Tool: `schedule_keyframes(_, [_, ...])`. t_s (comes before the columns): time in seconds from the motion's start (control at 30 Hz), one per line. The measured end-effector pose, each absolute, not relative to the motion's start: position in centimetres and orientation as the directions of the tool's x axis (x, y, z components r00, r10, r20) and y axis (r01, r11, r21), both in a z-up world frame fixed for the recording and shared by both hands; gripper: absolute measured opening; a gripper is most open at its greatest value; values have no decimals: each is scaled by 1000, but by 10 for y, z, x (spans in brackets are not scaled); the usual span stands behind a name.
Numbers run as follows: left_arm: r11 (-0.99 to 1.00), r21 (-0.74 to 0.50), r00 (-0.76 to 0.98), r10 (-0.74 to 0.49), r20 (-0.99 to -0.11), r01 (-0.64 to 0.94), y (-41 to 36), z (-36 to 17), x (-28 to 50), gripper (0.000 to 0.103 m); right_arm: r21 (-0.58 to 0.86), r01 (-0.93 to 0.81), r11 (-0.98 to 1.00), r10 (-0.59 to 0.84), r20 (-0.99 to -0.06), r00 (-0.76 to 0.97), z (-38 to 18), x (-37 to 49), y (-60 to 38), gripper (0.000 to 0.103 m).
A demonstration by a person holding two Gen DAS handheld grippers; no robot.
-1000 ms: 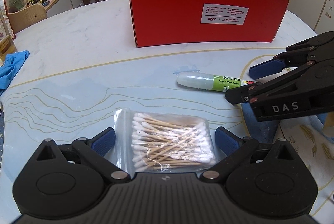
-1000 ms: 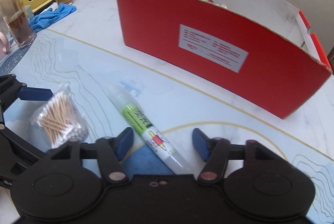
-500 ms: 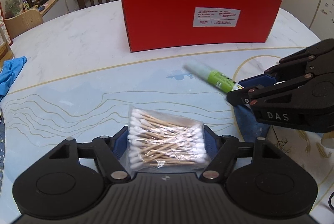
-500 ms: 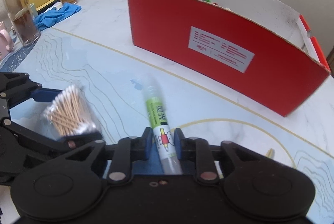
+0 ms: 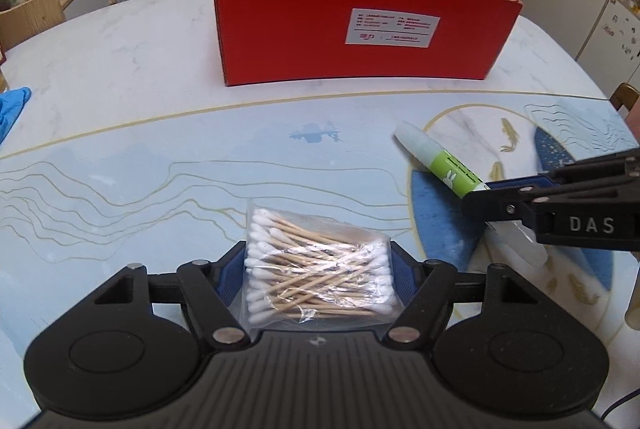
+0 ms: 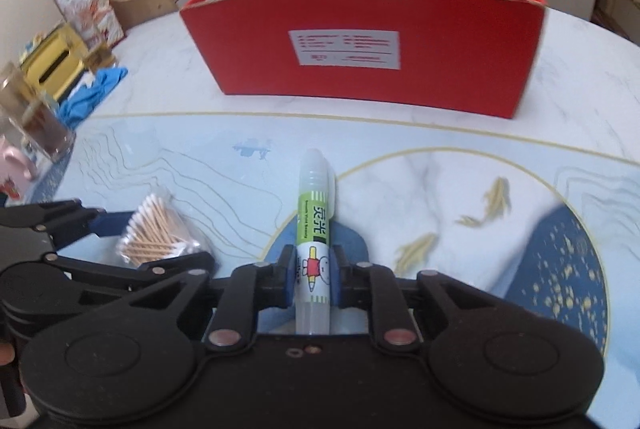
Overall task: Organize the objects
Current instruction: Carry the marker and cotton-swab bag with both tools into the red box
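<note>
Inside red box [image 6: 360,69], items visible from right wrist only.

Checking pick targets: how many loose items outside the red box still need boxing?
2. The cotton swab bag sits clamped in the left gripper; the glue stick is clamped in the right gripper. The red box may hide others.

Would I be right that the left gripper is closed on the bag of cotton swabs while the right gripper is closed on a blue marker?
Not quite: the right gripper is closed on a green-labelled glue stick, as the right wrist view shows. The left gripper does hold the bag of cotton swabs.
</note>
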State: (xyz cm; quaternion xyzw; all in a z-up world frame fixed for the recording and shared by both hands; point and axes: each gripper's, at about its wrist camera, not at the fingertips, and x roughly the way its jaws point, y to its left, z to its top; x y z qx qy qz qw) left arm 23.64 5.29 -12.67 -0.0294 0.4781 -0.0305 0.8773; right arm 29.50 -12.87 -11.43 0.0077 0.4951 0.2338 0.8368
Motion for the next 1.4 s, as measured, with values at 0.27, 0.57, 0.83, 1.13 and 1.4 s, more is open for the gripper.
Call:
schedule_keyframes(0.27, [991,-126,517,-133,-845,48,51,-121,231,72,305,-325,895,423,-810,407,-107,278,-149,17])
schedule_keyframes(0.57, [985,-142,520,-170,-837,93,46,-106,227,72,351,-289,891,448,-782,432,-91,264,-156,17])
schedule_keyframes(0.83, [977,-151,548,-209,-810,151,43,-76,233,72,366,-293,883,467,-738,488,-61,259,-159,17])
schedule_keyframes(1.13, [963,-111,608,-242,-756,246,37,-29,251,72,338,-307,890,456,-679,575,-19,269,-165,17])
schedule_keyframes(1.4, [941,-51,627,-263,-733,335,29,3,274,72,300,-293,908,419,-632,652,13,294,-172,17])
